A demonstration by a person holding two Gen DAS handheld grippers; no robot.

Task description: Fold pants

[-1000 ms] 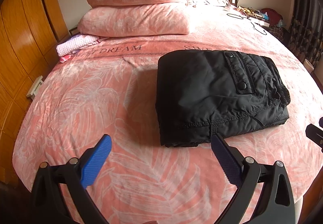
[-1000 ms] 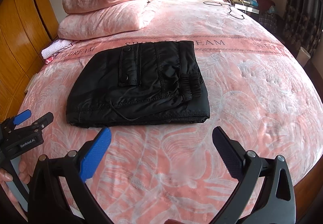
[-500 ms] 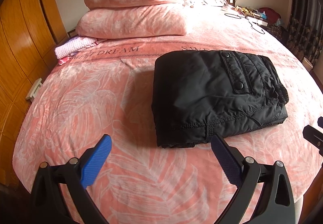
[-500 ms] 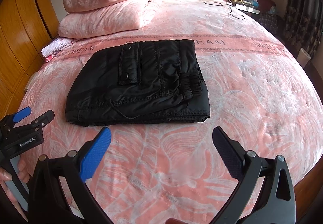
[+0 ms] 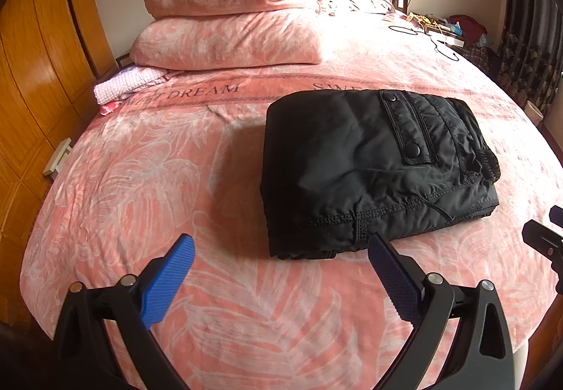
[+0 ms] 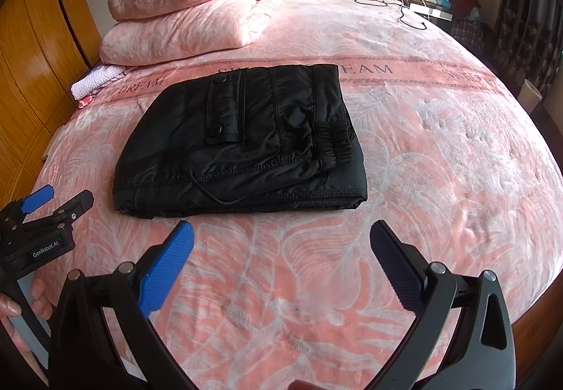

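Note:
Black pants [image 5: 373,164] lie folded into a compact rectangle on the pink bed [image 5: 147,178], pocket flap and elastic waistband on top; they also show in the right wrist view [image 6: 242,147]. My left gripper [image 5: 281,249] is open and empty, just short of the pants' near left corner. It also shows at the left edge of the right wrist view [image 6: 59,198]. My right gripper [image 6: 281,231] is open and empty, hovering above the blanket in front of the pants' near edge. Its tip shows at the right edge of the left wrist view [image 5: 543,240].
Two stacked pink folded quilts [image 5: 232,17] sit at the head of the bed. A small pink cloth [image 5: 123,89] lies at the left edge. A wooden wardrobe [image 5: 31,73] stands on the left. Cables [image 6: 404,11] and clutter lie at the far right.
Both grippers have drifted slightly back and away from the pants; the left view shifted a little. The pants have not moved and both grippers stay open.

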